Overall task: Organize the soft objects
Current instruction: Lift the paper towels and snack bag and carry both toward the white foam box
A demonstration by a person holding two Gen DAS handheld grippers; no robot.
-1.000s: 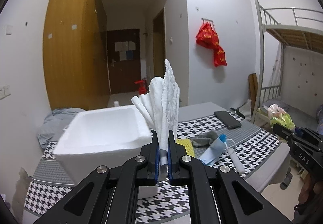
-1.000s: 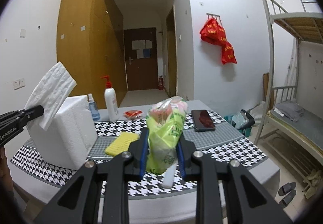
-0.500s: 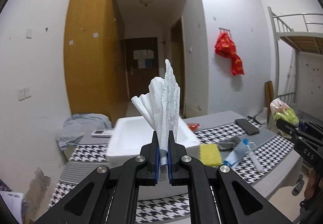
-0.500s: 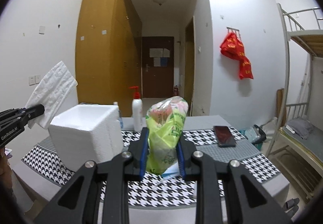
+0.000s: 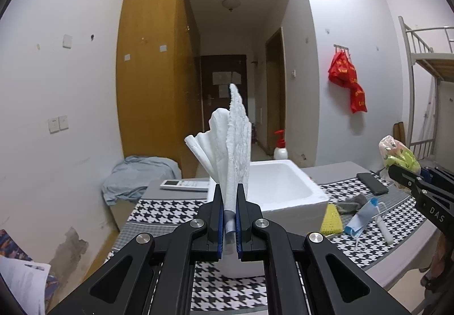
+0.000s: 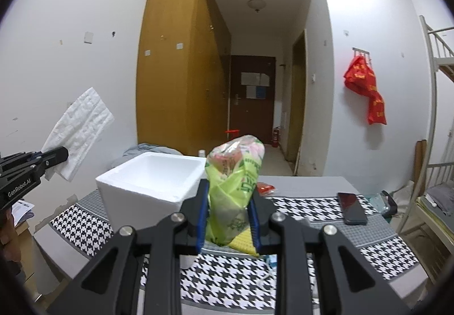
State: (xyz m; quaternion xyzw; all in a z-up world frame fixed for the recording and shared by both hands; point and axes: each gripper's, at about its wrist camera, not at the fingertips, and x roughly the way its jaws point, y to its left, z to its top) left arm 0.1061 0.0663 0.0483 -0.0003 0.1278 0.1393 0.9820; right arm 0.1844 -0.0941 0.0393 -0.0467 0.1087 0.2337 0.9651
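While both of my grippers are held above the table's near edge, each one carries a soft item. My left gripper [image 5: 229, 201] is clamped tight on a folded white paper towel [image 5: 229, 142]; it is embossed and rough-edged, and fans upward from the blue pads in several layers. In the right wrist view the same towel [image 6: 81, 128] sticks out at the far left, and the gripper arm below it reads "GenRobot.AI".

Just beyond the towel sits one white foam box [image 5: 281, 187], open-topped and showing nothing inside, on a table [image 5: 159, 210] covered in black-and-white houndstooth cloth. To the right of the box lie one yellow sponge [image 5: 330, 220], one grey cloth [image 5: 351, 201], one blue face mask [image 5: 361, 220] and one black phone [image 5: 372, 183].

My right gripper [image 6: 228, 203] is closed on a green plastic bag [image 6: 234, 176], crumpled and translucent, with pink contents showing near its top. It has green printing that I cannot read. In the left wrist view this gripper's arm, at the far right, shows the letters "DAS". Two red bags [image 6: 366, 88] with gold lettering, too small to read, hang on the wall.
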